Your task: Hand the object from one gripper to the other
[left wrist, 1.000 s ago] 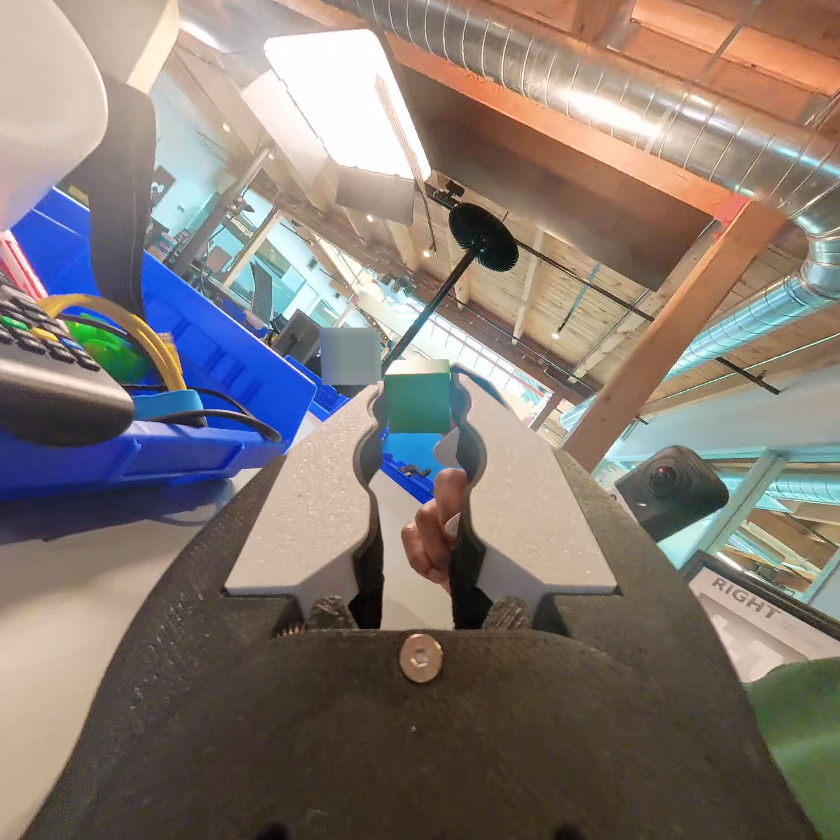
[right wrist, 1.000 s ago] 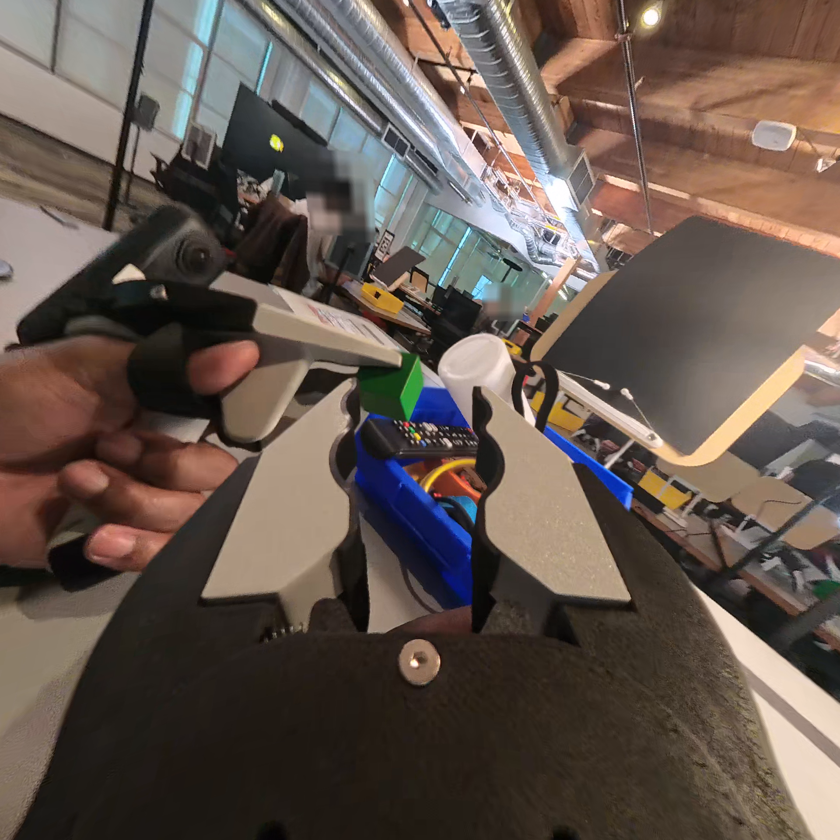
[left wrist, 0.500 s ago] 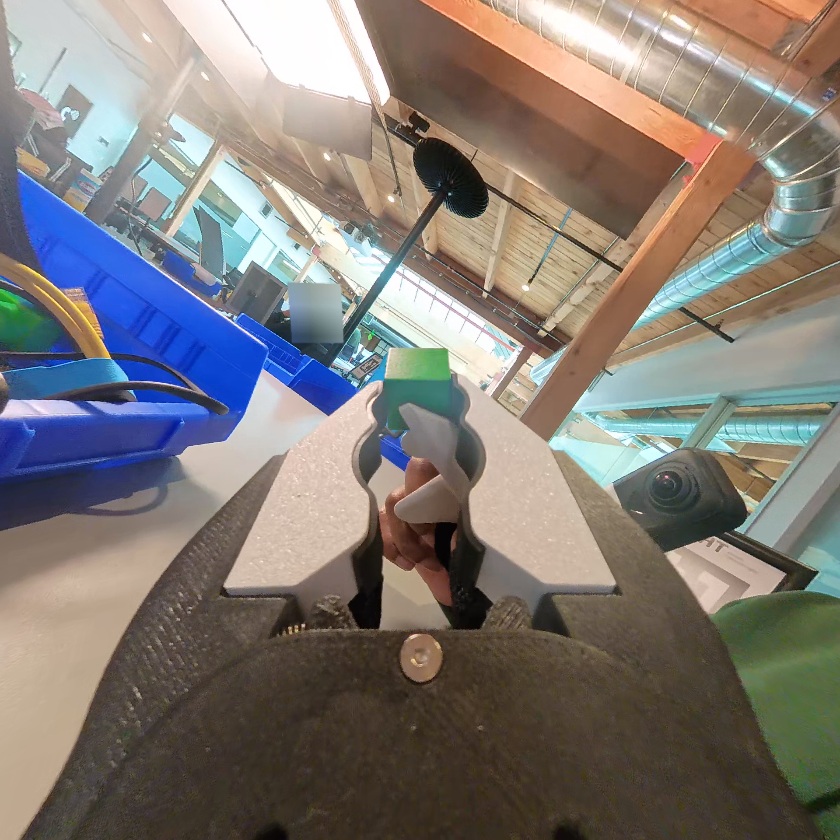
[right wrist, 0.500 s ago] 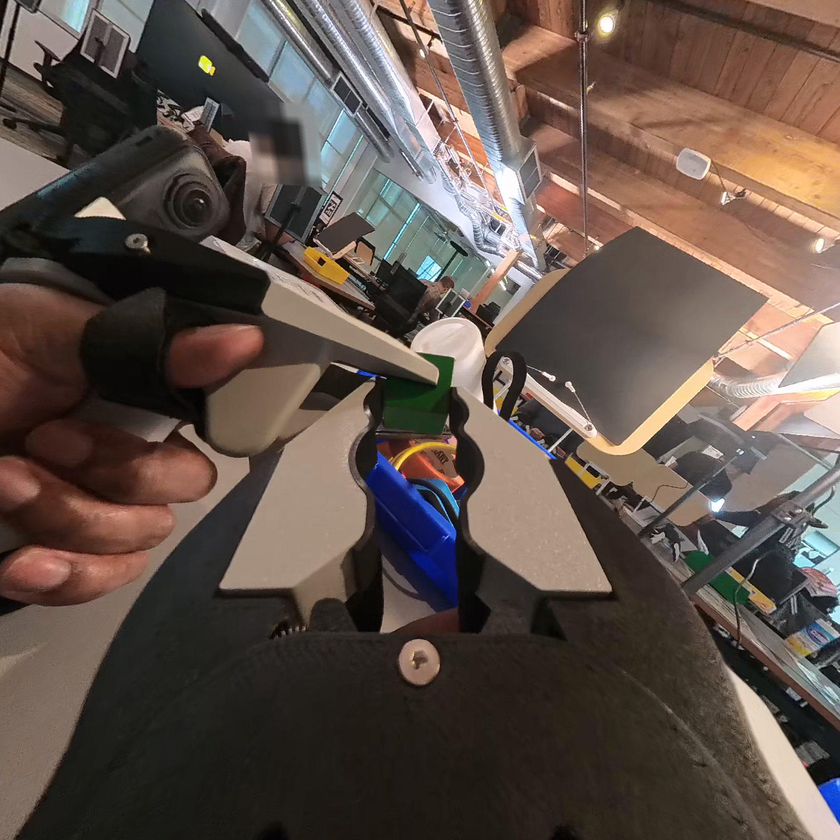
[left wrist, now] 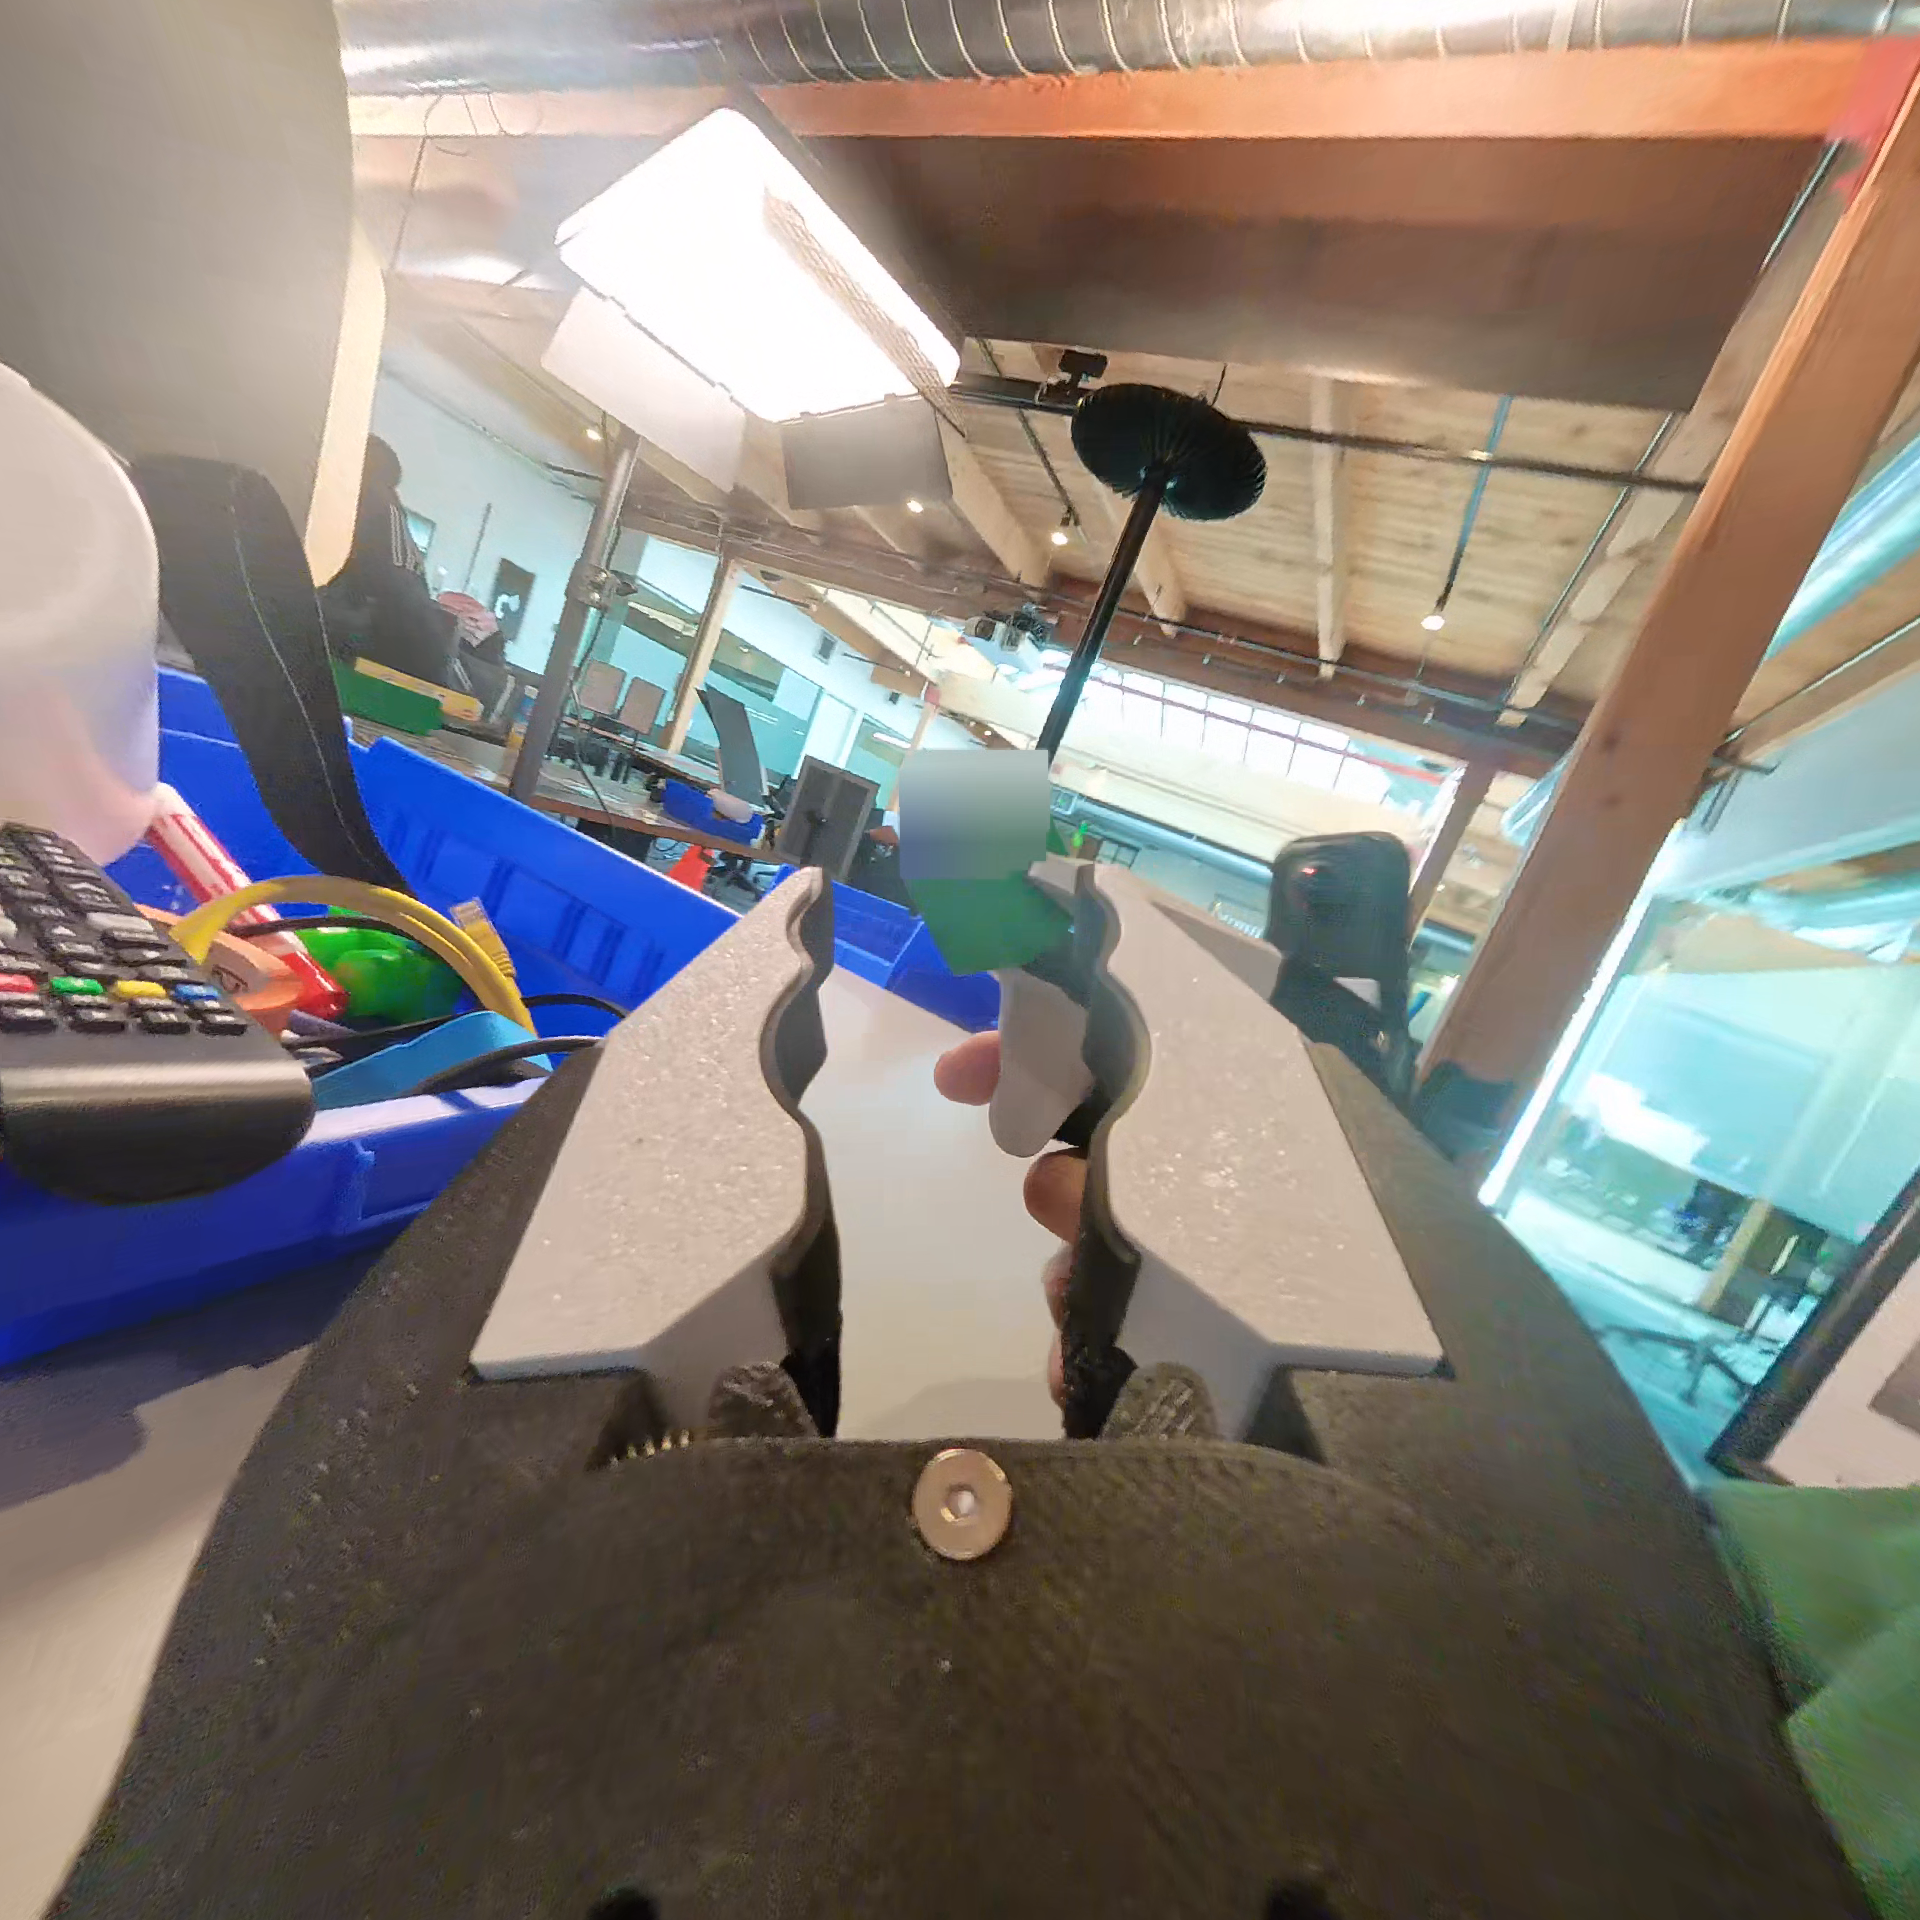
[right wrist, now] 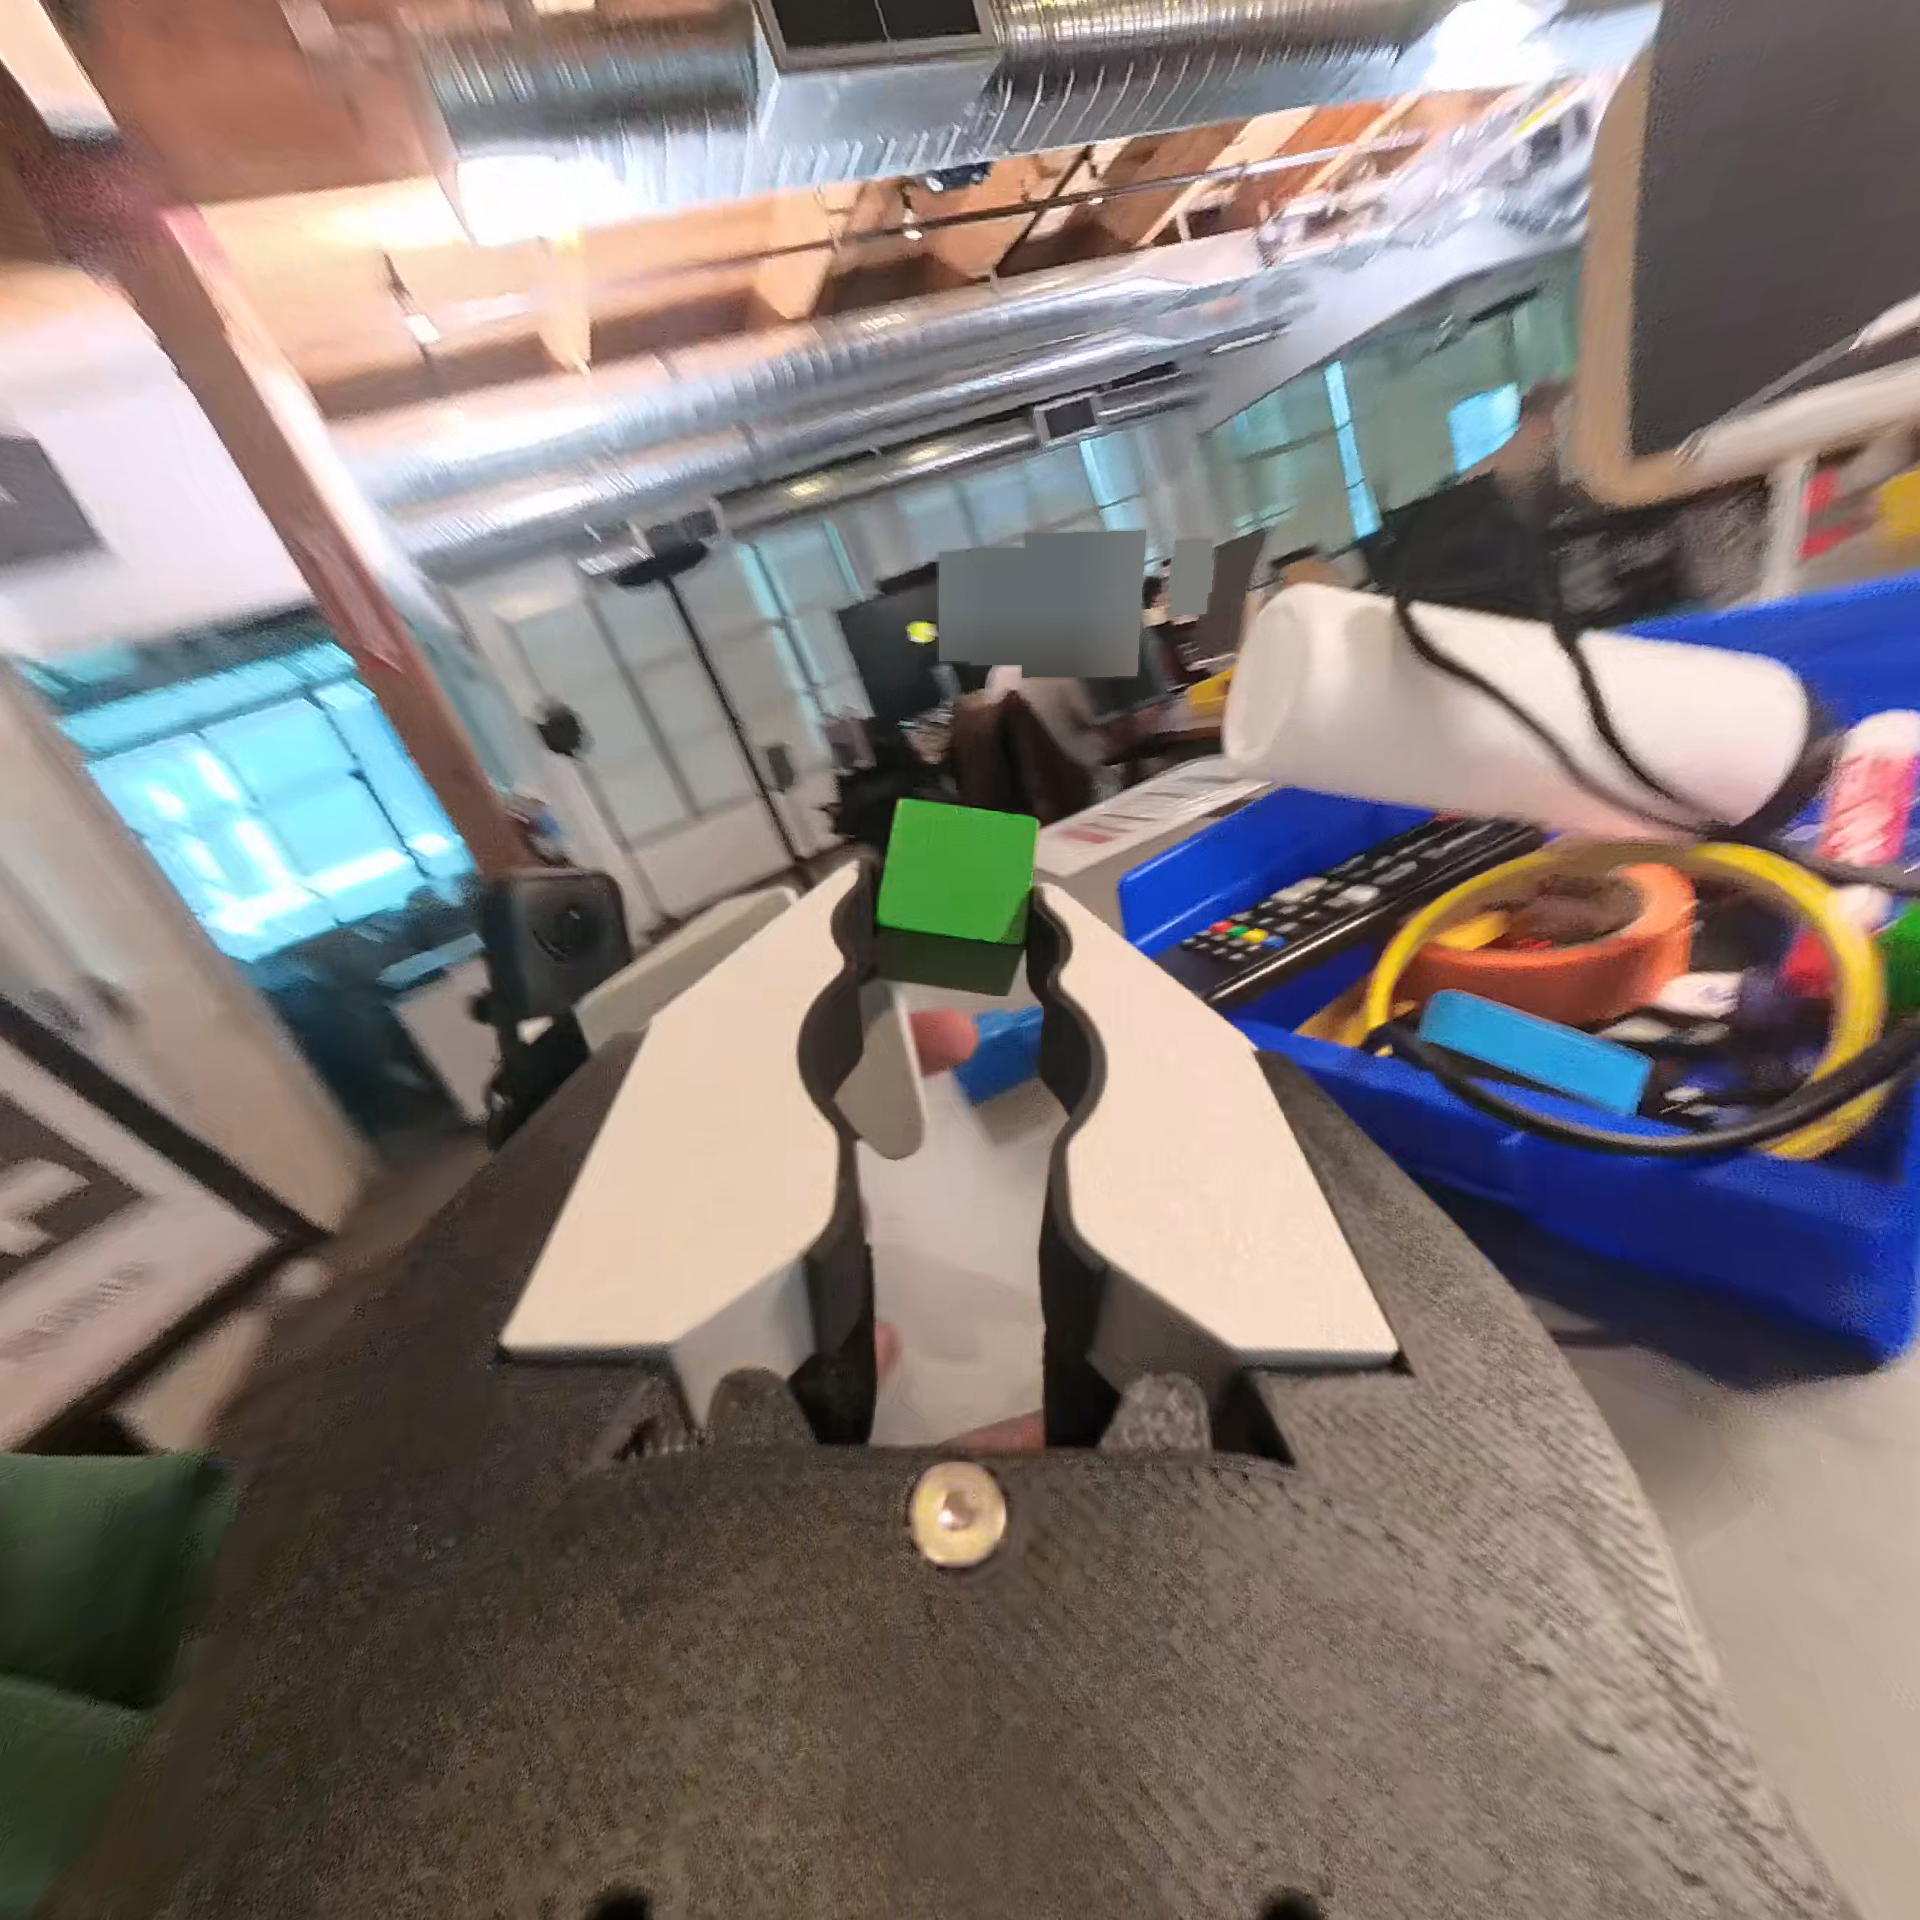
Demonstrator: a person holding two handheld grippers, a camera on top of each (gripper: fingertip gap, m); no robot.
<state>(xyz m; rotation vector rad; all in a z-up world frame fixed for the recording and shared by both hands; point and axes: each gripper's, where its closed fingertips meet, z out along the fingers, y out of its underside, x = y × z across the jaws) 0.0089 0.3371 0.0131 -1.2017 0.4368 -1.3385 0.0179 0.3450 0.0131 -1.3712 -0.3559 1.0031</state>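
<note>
A green cube (right wrist: 956,878) sits clamped between the tips of my right gripper (right wrist: 951,885), held up in the air. In the left wrist view the cube (left wrist: 987,920) hangs in front of my left gripper (left wrist: 945,894), close to its right finger. The left jaws stand wide apart and touch nothing. A grey finger of the right gripper (left wrist: 1023,1060) and a person's fingertips show between them. In the right wrist view a grey finger of the left gripper (right wrist: 883,1081) shows just below the cube, with its camera (right wrist: 561,935) behind to the left.
A blue bin (left wrist: 582,883) of clutter stands on the grey table (left wrist: 914,1195), with a black remote (left wrist: 104,1018), yellow cable and orange tape roll. It lies right of the right gripper (right wrist: 1195,883), with a white roll (right wrist: 1507,717) on top. Green fabric (left wrist: 1829,1621) is at the near edge.
Half a second ago both grippers were shut on the cube. Now the left jaws have opened and let go, and the right gripper holds the cube alone. Both views have swung round.
</note>
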